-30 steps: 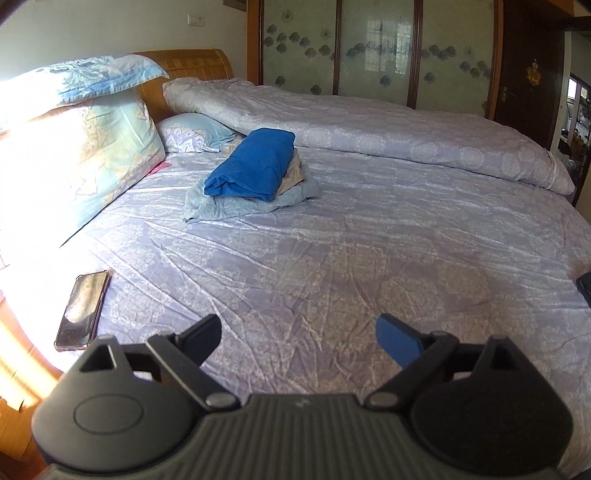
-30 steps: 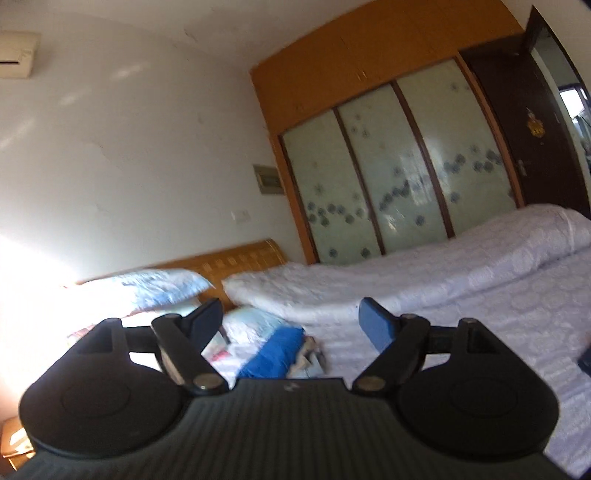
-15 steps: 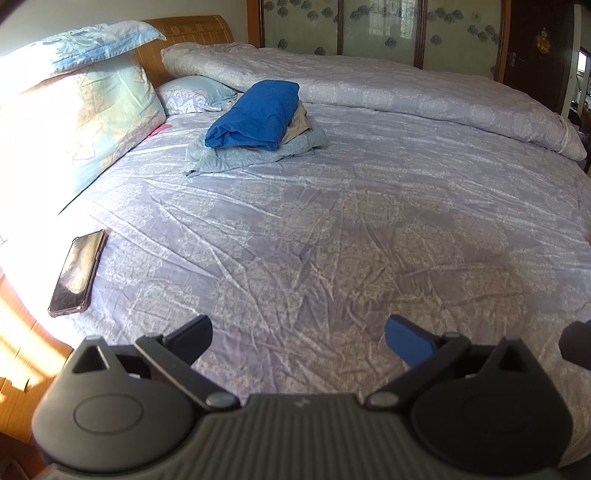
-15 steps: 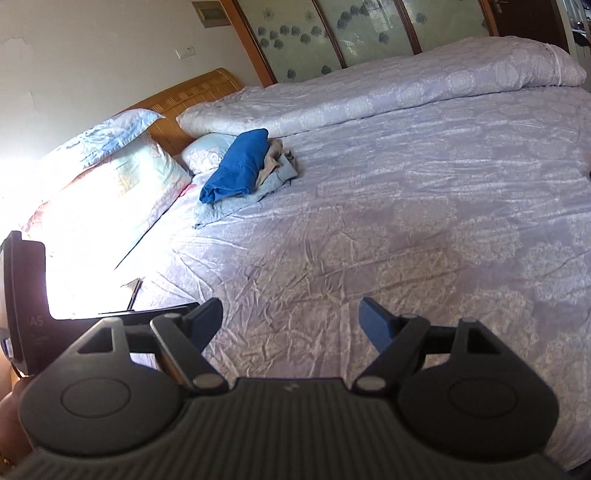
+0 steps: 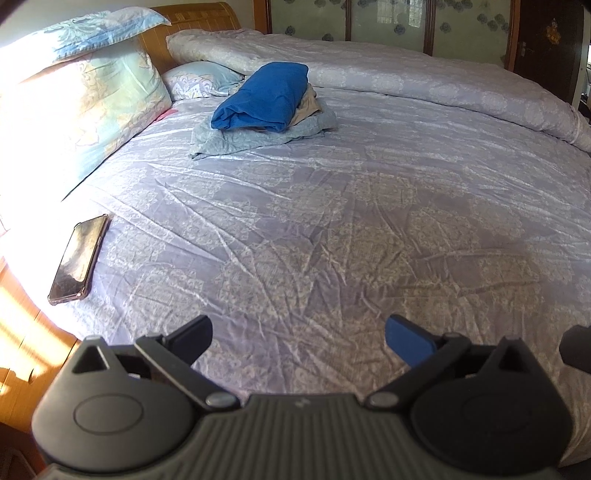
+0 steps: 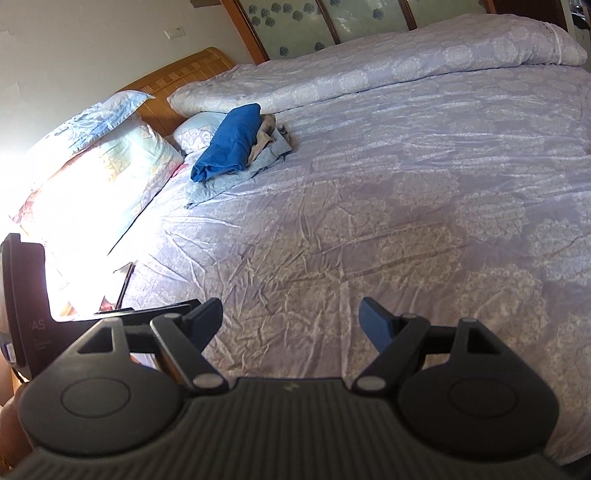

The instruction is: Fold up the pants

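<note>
A stack of folded clothes lies far up the bed near the pillows: a blue folded garment [image 5: 264,98] on top, a beige one [image 5: 307,107] under it, and a light blue-grey one [image 5: 236,138] at the bottom. The blue garment also shows in the right wrist view [image 6: 231,142]. My left gripper [image 5: 297,334] is open and empty, low over the near part of the bed. My right gripper [image 6: 290,319] is open and empty, also over the near edge. Both are far from the stack. Part of the left gripper's body [image 6: 26,306] shows at the left of the right wrist view.
The bed has a wrinkled lilac patterned sheet [image 5: 332,229]. A phone [image 5: 79,260] lies at the bed's left edge. Large pillows [image 5: 74,103] lean on the wooden headboard [image 5: 199,11]. A rolled duvet [image 5: 424,79] runs along the far side. Wardrobe doors stand behind.
Both grippers have tilted down and come lower toward the bed; the right view swung from the wall and wardrobe down to the sheet. Both stay open.
</note>
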Demonstrator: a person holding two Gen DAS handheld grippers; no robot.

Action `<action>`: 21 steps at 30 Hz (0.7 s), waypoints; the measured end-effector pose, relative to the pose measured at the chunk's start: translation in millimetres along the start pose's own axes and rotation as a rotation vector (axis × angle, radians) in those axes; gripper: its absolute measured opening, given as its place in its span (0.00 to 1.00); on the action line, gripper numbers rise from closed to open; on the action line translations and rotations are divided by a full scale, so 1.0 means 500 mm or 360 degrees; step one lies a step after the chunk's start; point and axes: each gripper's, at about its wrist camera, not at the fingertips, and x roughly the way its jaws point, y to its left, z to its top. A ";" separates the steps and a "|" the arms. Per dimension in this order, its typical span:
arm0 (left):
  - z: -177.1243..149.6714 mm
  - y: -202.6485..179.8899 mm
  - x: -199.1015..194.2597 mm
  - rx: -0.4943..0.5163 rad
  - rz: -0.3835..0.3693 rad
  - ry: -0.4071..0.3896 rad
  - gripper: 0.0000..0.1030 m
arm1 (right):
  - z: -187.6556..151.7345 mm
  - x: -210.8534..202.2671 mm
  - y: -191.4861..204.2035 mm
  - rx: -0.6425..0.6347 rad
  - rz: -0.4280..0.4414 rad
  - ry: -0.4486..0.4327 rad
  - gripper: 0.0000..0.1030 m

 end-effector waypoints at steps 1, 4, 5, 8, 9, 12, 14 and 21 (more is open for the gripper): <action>0.001 0.000 0.000 0.0003 0.0009 -0.0006 1.00 | 0.001 0.001 0.000 -0.0001 -0.0003 0.0004 0.80; 0.001 -0.001 0.000 0.0007 0.0027 -0.0017 1.00 | 0.001 0.002 -0.001 0.0002 -0.0009 0.0007 0.80; 0.001 -0.001 0.000 0.0006 0.0030 -0.0017 1.00 | 0.002 0.003 -0.003 0.0003 -0.0010 0.0009 0.80; 0.000 -0.001 0.002 -0.0001 0.0042 -0.0019 1.00 | 0.000 0.004 -0.003 0.0007 -0.0012 0.0013 0.80; 0.000 0.000 0.003 -0.0002 0.0049 -0.0019 1.00 | 0.000 0.004 -0.002 0.0007 -0.0013 0.0015 0.80; 0.000 0.001 0.004 -0.0010 0.0071 -0.0023 1.00 | -0.001 0.004 -0.002 0.0003 -0.0015 0.0016 0.80; -0.001 0.002 0.003 -0.0015 0.0083 -0.0029 1.00 | -0.001 0.004 -0.001 0.0001 -0.0017 0.0013 0.80; -0.003 -0.003 0.005 0.0025 0.0129 -0.0047 1.00 | -0.003 0.004 -0.002 0.0003 -0.0037 0.0003 0.80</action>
